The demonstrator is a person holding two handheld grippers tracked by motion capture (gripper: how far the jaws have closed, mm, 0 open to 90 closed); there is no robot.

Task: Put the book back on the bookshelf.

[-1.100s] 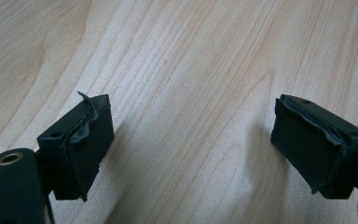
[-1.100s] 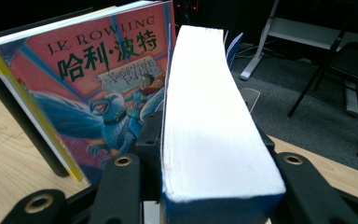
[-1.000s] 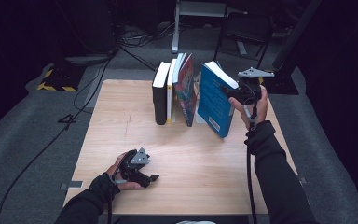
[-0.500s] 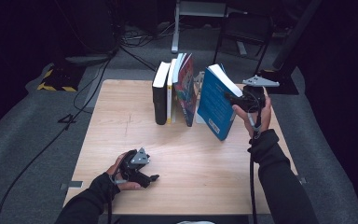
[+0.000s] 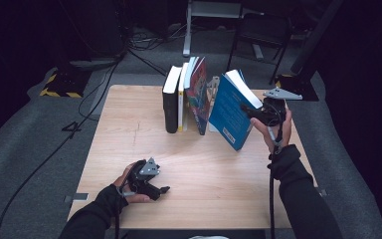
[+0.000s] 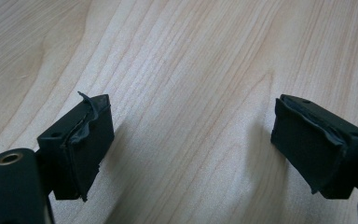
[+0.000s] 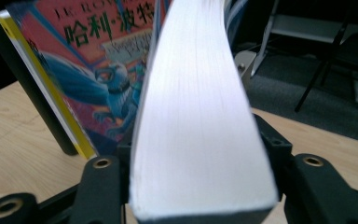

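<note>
A blue book is tilted and lifted at the right end of a row of upright books. My right gripper is shut on its white page edge, one jaw on each cover. Behind it in the right gripper view stands a colourful illustrated book. My left gripper rests low on the wooden table near the front left, jaws wide apart with bare wood between the fingers.
The row holds a black book, a yellow-spined one and the colourful one. A metal bookend stands behind the blue book. Cables and a chair lie on the grey floor beyond the table.
The right gripper has pulled the blue book further right and up, away from the row, tilting it more. The left gripper has stayed where it was.
</note>
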